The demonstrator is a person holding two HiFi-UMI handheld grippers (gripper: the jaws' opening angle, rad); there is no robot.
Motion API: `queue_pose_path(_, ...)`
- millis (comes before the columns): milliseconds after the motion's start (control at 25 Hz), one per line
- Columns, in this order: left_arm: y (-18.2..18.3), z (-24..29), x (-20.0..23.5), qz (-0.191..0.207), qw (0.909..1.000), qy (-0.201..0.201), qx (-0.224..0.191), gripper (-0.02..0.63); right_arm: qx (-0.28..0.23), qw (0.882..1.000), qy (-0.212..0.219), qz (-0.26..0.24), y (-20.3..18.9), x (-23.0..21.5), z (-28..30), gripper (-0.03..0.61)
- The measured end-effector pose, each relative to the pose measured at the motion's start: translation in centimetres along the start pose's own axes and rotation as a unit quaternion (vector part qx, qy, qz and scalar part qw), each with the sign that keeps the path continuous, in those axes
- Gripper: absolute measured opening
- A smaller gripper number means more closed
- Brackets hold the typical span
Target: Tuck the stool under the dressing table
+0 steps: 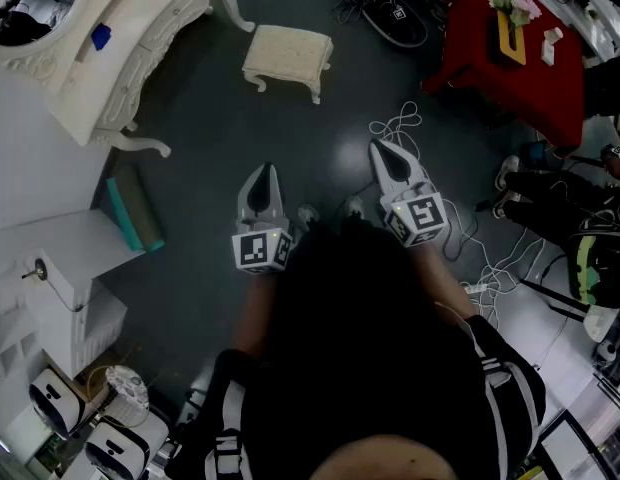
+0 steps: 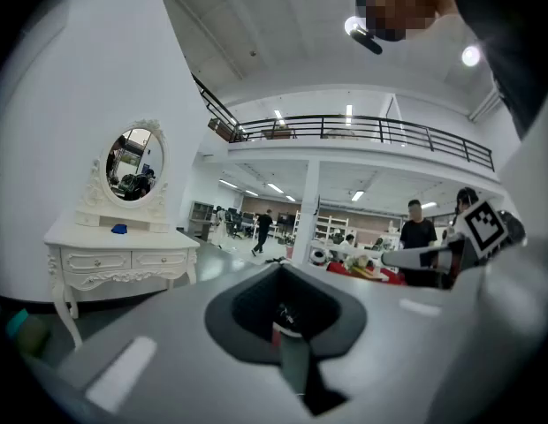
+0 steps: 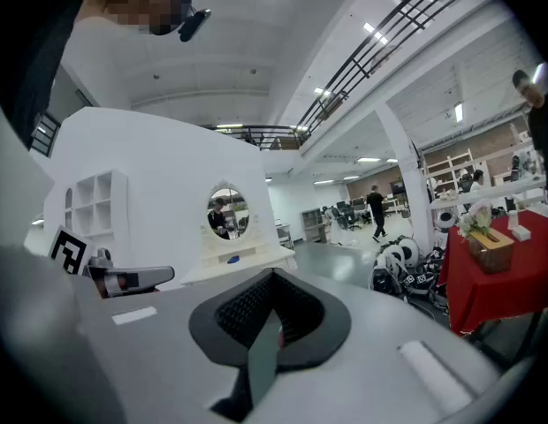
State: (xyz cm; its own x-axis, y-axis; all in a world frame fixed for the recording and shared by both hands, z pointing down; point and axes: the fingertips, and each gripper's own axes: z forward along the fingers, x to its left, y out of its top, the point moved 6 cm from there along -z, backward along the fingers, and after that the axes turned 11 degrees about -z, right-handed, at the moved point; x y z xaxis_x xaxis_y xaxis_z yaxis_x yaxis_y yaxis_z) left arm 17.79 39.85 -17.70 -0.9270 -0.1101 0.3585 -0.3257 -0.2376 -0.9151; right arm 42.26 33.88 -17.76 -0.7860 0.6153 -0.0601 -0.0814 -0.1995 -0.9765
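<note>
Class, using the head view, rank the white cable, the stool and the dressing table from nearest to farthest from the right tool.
1. white cable: on the floor just ahead of the right tool.
2. stool: farther ahead, to the left.
3. dressing table: far left, by the wall.

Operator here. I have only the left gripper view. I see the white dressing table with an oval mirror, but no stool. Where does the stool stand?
Observer: In the head view, the cream upholstered stool with carved legs stands on the dark floor, apart from the white dressing table and not under it.
Operator: Does a gripper touch it?
Observer: No. The left gripper and the right gripper are both short of it, jaws together and empty.
</note>
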Motion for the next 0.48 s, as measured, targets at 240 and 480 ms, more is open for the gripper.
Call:
queue_pose_path(240, 0.1, -0.2, 0.7, -0.002, 1.0, -0.002, -0.001, 0.008, -0.005, 1.0, 0.001, -0.001, -0.1, 0.8, 0.4, -0.005)
queue_pose_path(480, 0.1, -0.4, 1.6, -0.005, 1.0, -0.006, 0.001, 0.008, -0.009, 1.0, 0.0, 0.01, -0.2, 1.6, 0.8, -0.003)
